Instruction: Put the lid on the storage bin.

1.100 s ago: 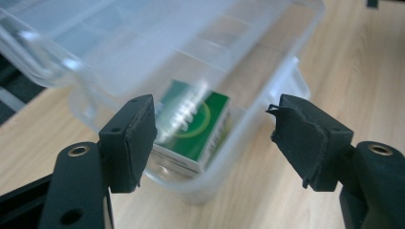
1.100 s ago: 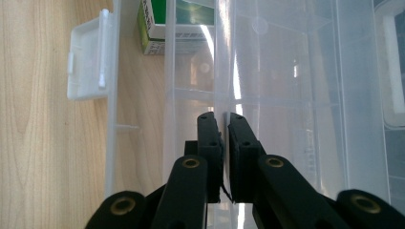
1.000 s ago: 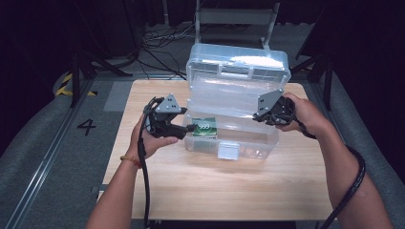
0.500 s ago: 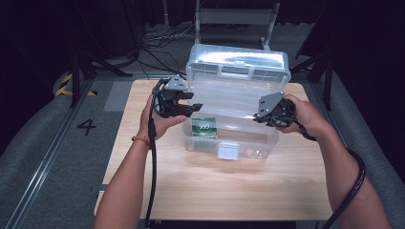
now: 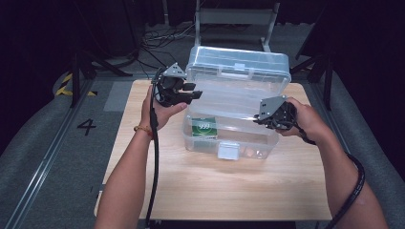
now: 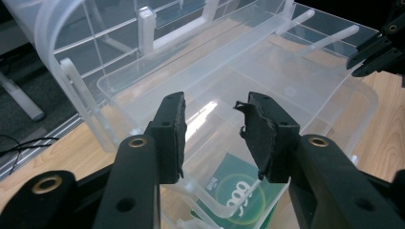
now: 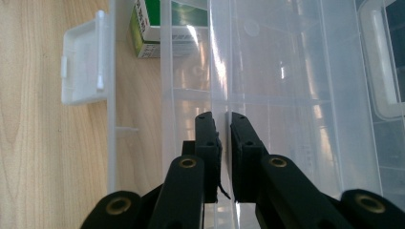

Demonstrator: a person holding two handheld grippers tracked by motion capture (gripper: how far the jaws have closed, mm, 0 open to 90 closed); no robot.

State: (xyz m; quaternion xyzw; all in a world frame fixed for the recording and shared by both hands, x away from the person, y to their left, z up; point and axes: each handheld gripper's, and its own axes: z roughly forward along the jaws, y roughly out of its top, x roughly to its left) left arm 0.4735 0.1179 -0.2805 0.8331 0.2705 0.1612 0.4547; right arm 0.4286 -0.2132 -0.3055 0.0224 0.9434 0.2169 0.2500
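green box (image 5: 204, 127) sits behind the clear tray (image 6: 267, 90) and bin wall (image 5: 229, 143), print on it blurred, lettering unreadable; in the left gripper view it is cut off by the bottom edge and partly behind the pads (image 6: 260, 138). right gripper (image 7: 223, 157) jaws clamp the tray's edge, contact spot hidden between the pads. in the high view the right gripper's tips are too small and dark to read. lid (image 5: 239, 71) top runs out of the left gripper view. both forearms cut off at the bottom edge of the high view. white latch (image 7: 86, 59) detail washed out.
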